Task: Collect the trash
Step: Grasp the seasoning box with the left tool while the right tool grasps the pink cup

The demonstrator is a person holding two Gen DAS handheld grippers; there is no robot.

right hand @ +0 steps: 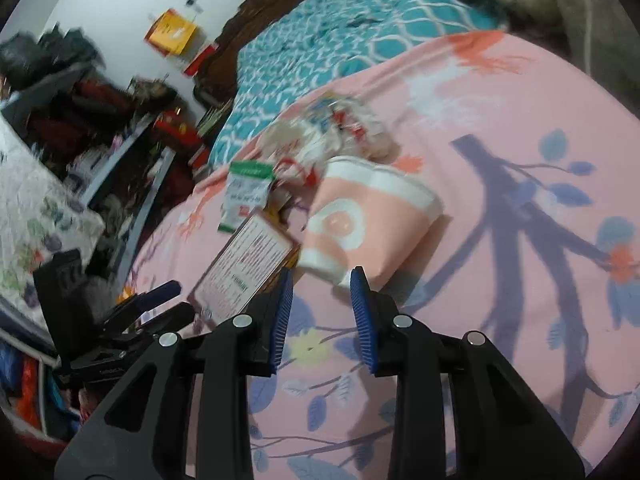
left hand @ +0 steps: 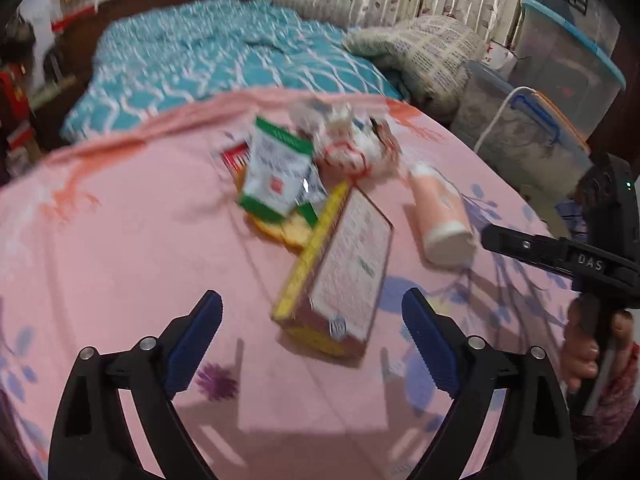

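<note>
On the pink floral bedsheet (left hand: 120, 240) a small heap of trash lies in the middle of the left wrist view. Furthest left in the heap is a green-and-white foil sachet (left hand: 276, 172), propped up with its long axis running from near to far and its green top edge pointing away towards the teal patterned quilt (left hand: 224, 52). It rests on an orange-yellow flat wrapper (left hand: 280, 232) that shows beneath its near edge. Just right of it lies a yellow-edged rectangular cardboard box (left hand: 340, 268), printed face up, its long axis running from the near edge of the heap up and slightly right; its far end touches a crumpled clear plastic wrapper with red print (left hand: 352, 148). Right again, apart from the box, lies a peach-and-white squeeze tube (left hand: 442, 216) with its long axis roughly parallel to the box and its white cap end pointing towards the camera.

The left gripper (left hand: 312, 336) hangs above the sheet just short of the box's near end, its blue-padded jaws wide apart and empty. At the far right edge the right gripper (left hand: 552, 252) reaches in sideways. In its own view the right gripper (right hand: 322, 312) has its jaws partly apart, holding nothing, just short of the tube (right hand: 360, 220).
</note>
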